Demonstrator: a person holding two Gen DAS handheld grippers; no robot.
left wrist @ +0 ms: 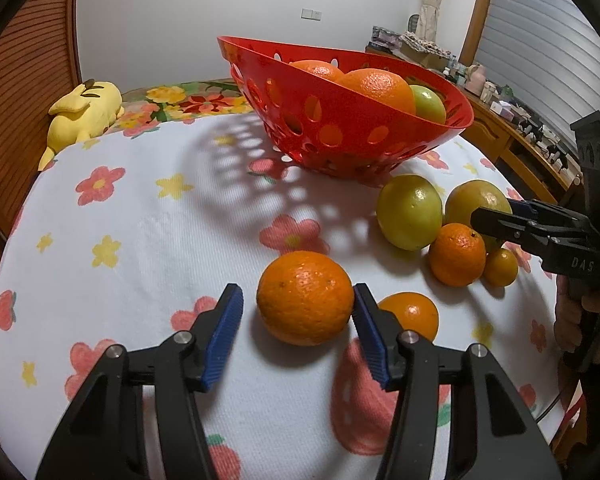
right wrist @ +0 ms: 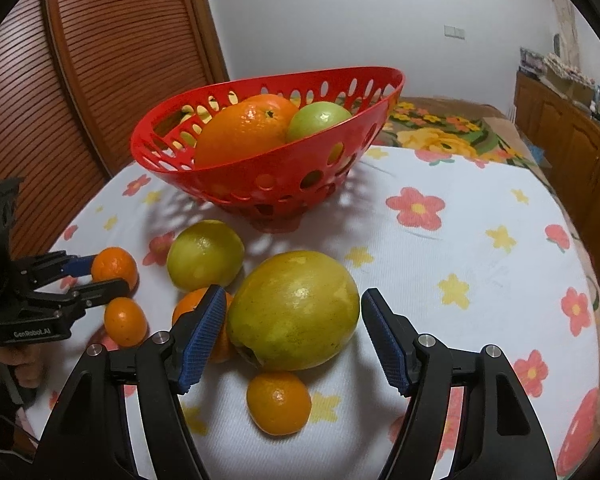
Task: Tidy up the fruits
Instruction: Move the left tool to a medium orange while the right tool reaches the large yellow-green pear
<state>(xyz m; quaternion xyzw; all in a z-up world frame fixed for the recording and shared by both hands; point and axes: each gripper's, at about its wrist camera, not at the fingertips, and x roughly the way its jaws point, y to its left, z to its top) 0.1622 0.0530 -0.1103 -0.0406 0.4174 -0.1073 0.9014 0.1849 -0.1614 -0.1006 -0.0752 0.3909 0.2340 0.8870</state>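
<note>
A red perforated basket (left wrist: pixel 340 136) (right wrist: pixel 260 184) holds oranges and a green fruit. My left gripper (left wrist: pixel 298 304) is open with its jaws on either side of a large orange (left wrist: pixel 305 297) on the cloth; it shows in the right wrist view (right wrist: pixel 100 276) around that orange (right wrist: pixel 114 266). My right gripper (right wrist: pixel 292 314) is open astride a big yellow-green fruit (right wrist: pixel 294 316) (left wrist: pixel 478 200). A yellow-green round fruit (left wrist: pixel 409 212) (right wrist: pixel 205 255) and small oranges (left wrist: pixel 456 254) (right wrist: pixel 278 402) (right wrist: pixel 125 321) lie around them.
A white cloth with red and yellow flowers (left wrist: pixel 140 240) (right wrist: pixel 460 240) covers the surface. A yellow plush toy (left wrist: pixel 82 108) lies at the far left. Wooden slatted doors (right wrist: pixel 120 60) stand behind. A cluttered wooden cabinet (left wrist: pixel 520 120) runs along the right.
</note>
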